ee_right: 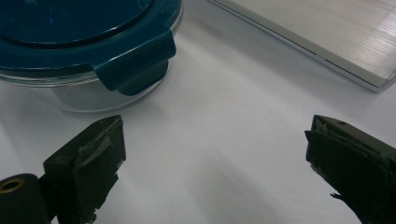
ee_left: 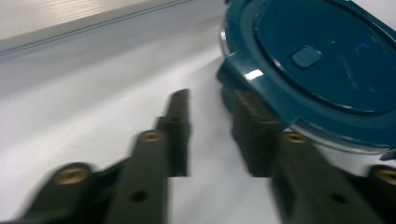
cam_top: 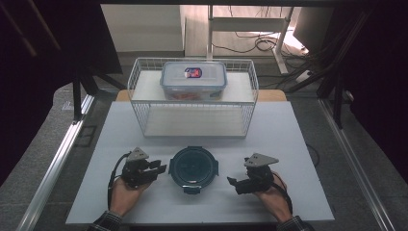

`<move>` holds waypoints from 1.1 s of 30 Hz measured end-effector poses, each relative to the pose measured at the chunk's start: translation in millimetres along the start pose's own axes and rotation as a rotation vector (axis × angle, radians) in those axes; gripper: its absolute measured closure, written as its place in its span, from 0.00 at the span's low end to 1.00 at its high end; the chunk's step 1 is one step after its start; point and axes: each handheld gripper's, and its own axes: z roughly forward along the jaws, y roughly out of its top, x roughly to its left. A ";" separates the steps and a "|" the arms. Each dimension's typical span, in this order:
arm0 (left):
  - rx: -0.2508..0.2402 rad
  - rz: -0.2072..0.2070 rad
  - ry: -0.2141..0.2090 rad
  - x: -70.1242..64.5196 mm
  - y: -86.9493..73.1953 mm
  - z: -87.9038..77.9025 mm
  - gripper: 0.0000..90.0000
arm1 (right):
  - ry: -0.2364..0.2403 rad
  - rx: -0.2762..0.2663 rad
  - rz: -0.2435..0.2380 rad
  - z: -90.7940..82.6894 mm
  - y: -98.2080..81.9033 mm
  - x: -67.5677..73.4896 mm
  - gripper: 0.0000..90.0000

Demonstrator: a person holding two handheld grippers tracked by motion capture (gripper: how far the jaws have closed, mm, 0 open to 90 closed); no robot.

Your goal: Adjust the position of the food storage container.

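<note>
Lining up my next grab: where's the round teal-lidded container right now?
In the high view the round teal-lidded container sits on the white table, between the left gripper and right gripper, before the wire basket.

Glossy teal plastic lid (cam_top: 193, 166), clear glass bowl (ee_right: 88, 95)

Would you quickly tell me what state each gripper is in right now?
Left gripper: open, jaws apart beside the round teal-lidded glass container, holding nothing.
Right gripper: open wide, holding nothing.
</note>
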 end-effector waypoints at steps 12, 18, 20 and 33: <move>0.038 0.020 -0.055 -3.6 -15.1 -8.2 0.20 | 0.011 -0.012 0.001 -1.5 0.5 3.6 0.04; 0.003 0.041 -0.071 -6.5 -18.8 -12.4 0.10 | 0.020 -0.008 -0.001 -0.9 -0.6 4.2 0.03; 0.000 0.074 -0.057 -6.6 -21.1 -11.6 0.08 | 0.022 -0.003 -0.007 0.5 -1.1 5.3 0.03; -0.022 0.129 -0.015 -4.3 -28.5 -9.0 0.03 | 0.018 0.020 -0.018 4.5 -3.8 4.4 0.02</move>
